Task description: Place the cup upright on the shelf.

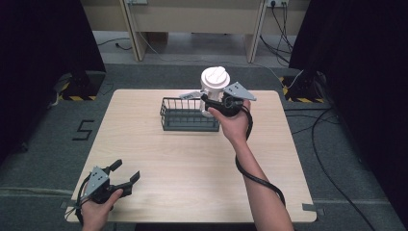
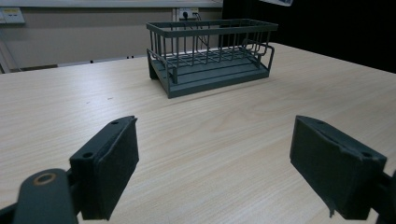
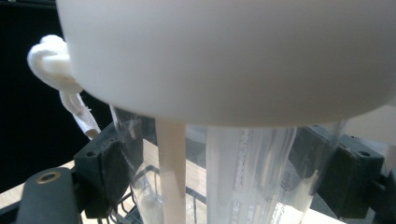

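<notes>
Clear plastic bottle (image 1: pixel 214 91) with a white lid is clamped by the right gripper (image 1: pixel 215 103) above the wire basket (image 1: pixel 185 115); the left gripper (image 1: pixel 126 175) is wide open, holding nothing, over the surface (image 1: pixel 183 168).

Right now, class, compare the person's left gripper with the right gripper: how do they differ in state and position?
The left gripper has its jaws spread wide with nothing between them; the right gripper is closed on a clear bottle with a white lid. The left gripper sits low at the table's near left corner; the right gripper is held up at the right end of the dark wire basket. Both are black, hand-held and carry a grey plate.
</notes>
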Demonstrator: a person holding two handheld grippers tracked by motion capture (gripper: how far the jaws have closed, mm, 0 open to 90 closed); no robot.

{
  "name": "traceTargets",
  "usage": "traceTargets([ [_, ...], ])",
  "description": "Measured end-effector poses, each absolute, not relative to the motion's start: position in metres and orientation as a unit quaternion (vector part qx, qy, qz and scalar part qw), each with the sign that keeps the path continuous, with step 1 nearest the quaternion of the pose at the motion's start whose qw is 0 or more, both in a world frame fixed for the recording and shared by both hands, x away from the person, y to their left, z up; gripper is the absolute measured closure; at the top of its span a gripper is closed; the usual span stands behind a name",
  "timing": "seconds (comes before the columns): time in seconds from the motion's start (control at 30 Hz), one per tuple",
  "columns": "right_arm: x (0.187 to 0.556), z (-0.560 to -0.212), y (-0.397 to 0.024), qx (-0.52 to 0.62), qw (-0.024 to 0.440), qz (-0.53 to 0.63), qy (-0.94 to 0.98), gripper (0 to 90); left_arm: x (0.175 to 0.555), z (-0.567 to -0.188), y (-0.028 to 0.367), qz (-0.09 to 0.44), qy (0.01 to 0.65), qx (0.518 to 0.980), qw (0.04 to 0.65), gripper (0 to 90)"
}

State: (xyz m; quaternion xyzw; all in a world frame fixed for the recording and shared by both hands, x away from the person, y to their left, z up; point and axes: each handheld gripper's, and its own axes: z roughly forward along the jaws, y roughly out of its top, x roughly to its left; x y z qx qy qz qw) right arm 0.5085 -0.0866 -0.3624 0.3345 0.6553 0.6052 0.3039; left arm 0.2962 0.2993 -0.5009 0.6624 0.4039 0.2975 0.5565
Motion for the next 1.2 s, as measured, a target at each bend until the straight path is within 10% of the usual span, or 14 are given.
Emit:
traceTargets([
  [1.2,0.563,-0.385,-0.039,0.371,0.284,0.568,0.678,17.4,0.297,-0.501,0.299,0.293,0.402,0.665,0.557,14.8],
])
